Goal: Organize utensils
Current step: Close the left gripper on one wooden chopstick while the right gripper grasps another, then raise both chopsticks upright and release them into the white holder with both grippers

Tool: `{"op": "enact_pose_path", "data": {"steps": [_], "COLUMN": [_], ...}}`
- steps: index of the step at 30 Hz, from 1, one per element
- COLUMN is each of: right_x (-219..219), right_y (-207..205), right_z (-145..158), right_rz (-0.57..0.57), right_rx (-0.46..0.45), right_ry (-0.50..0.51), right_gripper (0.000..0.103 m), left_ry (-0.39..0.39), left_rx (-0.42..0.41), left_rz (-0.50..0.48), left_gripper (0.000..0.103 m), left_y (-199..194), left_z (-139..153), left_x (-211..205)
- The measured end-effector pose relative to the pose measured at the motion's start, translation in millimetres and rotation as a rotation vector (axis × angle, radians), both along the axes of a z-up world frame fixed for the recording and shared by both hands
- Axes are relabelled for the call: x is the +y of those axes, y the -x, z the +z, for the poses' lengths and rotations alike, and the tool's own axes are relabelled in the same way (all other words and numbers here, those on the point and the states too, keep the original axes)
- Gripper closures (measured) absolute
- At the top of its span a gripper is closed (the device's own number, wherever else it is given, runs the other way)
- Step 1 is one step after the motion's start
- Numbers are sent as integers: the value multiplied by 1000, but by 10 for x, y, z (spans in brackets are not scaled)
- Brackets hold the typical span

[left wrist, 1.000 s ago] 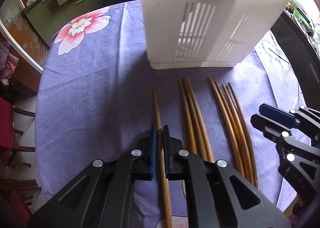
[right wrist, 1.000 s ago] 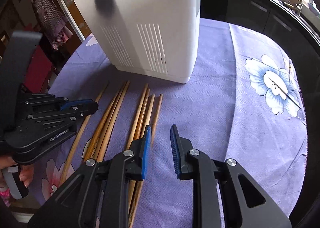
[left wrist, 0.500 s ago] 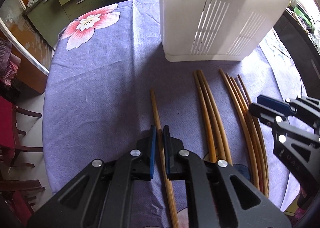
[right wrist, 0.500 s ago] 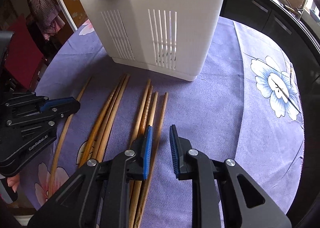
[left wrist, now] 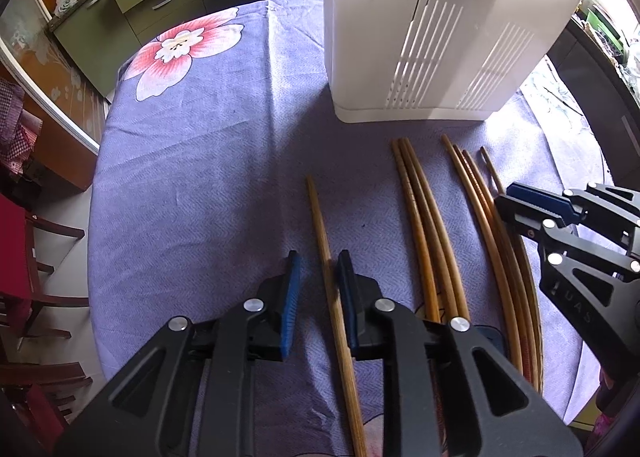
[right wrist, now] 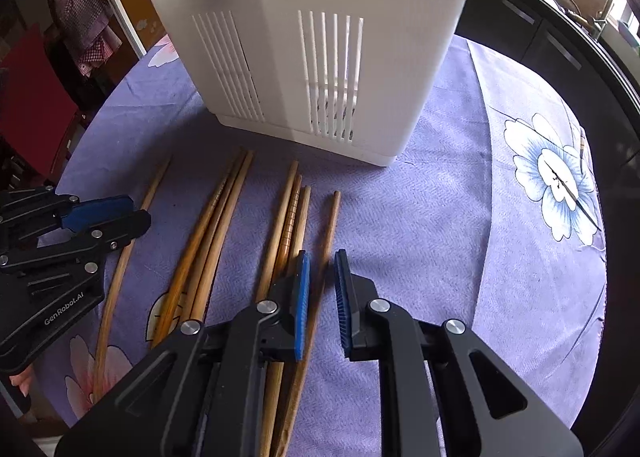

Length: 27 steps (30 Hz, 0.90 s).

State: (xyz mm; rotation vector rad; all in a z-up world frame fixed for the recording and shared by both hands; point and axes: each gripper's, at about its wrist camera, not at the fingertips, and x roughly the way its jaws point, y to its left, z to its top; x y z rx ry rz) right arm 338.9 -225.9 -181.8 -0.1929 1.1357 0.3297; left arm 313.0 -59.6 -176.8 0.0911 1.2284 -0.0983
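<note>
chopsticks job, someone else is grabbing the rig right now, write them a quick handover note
Left gripper: open, jaws straddling the lone chopstick on the purple tablecloth, not clamped.
Right gripper: open, jaws around the rightmost chopstick, not clamped.
The other chopsticks lie between them: a bundle of three and another group, all pointing at the white slotted holder, which stands upright behind them.
Done: no chopstick visibly lifted or seen in the holder.
Left: close, lift and drop each into the holder.

I count eight wooden chopsticks (right wrist: pixel 224 225) lying on my purple tablecloth (right wrist: pixel 460 217), one white slotted utensil holder (right wrist: pixel 320 37) near its far edge, and my two grippers, left (left wrist: pixel 318 277) and right (right wrist: pixel 322 281).
</note>
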Motion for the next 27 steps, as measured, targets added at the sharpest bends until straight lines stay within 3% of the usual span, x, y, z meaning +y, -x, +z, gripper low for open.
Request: {"op": "enact_pose_path", "data": {"steps": [2, 3, 4, 9, 17, 27], "right_x": [-36, -61, -90, -280, -744, -1037], "right_y": [16, 31, 55, 238, 787, 1465], "right_z": [7, 34, 73, 546, 1392, 1645], "right_rz": [-13, -15, -17, -12, -9, 3], "right_rx": [-4, -16, -26, -114, -310, -403], "right_ry": [-16, -28, -37, -121, -235, -271], "right_gripper": [96, 97, 97, 97, 97, 97], "left_ry": [-3, 5, 6, 30, 67, 101], "left_rx": [-8, -11, -14, -35, -177, -345], "left_rz": [-8, -13, -16, -13, -34, -69], "left_gripper": [87, 95, 96, 97, 98, 98], "left_y": [9, 17, 23, 21, 248, 745], "left_z": [2, 0, 0, 95, 750, 1439], "left_x": [-11, -18, -37, -61, -39, -30]}}
